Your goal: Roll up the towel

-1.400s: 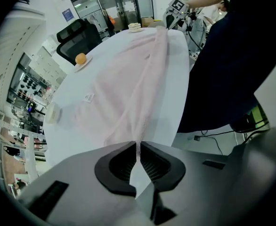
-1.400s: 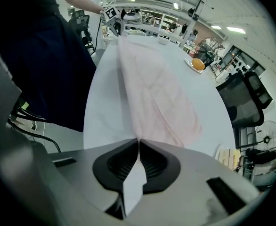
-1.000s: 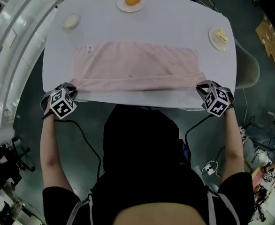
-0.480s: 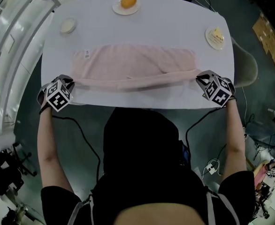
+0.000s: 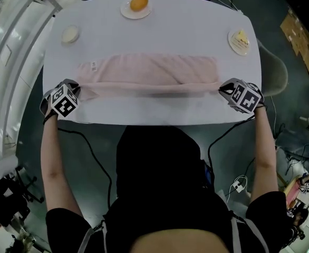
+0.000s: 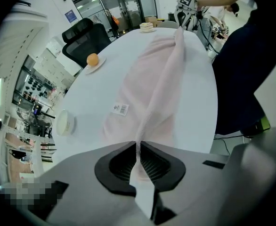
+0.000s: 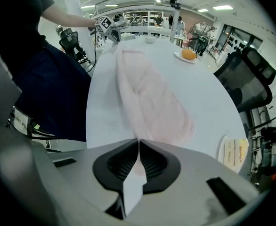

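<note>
The white table (image 5: 160, 36) carries a pink towel (image 5: 149, 70), which lies across the middle from left to right. Its near edge is stretched straight between the two tools. The left tool (image 5: 76, 93) is clenched on the near left corner of the towel, the right tool (image 5: 223, 87) on the near right corner. Far away stand a plate with an orange (image 5: 135, 8), a plate with cake (image 5: 240, 40) at the right, and a small bowl (image 5: 70, 34) at the left.

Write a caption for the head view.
A pink towel held by its near edge in left gripper and right gripper, on white table.
</note>
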{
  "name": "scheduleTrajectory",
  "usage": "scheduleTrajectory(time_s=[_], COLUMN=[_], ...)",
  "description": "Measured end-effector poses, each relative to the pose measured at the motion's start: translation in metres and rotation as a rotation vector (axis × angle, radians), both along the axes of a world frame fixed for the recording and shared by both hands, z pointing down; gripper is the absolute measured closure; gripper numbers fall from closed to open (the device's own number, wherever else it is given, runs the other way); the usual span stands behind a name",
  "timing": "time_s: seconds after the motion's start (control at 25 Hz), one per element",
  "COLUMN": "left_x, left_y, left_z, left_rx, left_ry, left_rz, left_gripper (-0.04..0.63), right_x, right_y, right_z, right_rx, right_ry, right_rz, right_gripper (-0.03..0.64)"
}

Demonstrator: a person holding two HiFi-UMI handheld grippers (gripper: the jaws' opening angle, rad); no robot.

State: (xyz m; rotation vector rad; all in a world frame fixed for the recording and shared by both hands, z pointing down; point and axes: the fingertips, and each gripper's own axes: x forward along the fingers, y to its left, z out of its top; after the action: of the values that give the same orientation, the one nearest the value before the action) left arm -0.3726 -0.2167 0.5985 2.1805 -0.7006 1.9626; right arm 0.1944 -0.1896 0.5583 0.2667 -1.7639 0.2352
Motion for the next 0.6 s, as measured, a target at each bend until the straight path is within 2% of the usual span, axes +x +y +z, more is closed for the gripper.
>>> scheduleTrajectory(time_s=[0.28, 0.6], left_x=[0.003, 0.006], left_y=[-0.016, -0.022], left_z=[0.015, 0.037], left_rx=[-0.021, -0.035], left_ry=[-0.024, -0.073], left_rz=[0.011, 0.05], left_gripper=[0.565, 0.565], right_x=[0.003, 0.008], right_y=[-0.046, -0.068], right_z=[0.011, 0.044], right_rx=[0.003, -0.017], right_ry=[0.023, 0.125], right_rz=[0.061, 0.033], right_gripper=[0.597, 0.597])
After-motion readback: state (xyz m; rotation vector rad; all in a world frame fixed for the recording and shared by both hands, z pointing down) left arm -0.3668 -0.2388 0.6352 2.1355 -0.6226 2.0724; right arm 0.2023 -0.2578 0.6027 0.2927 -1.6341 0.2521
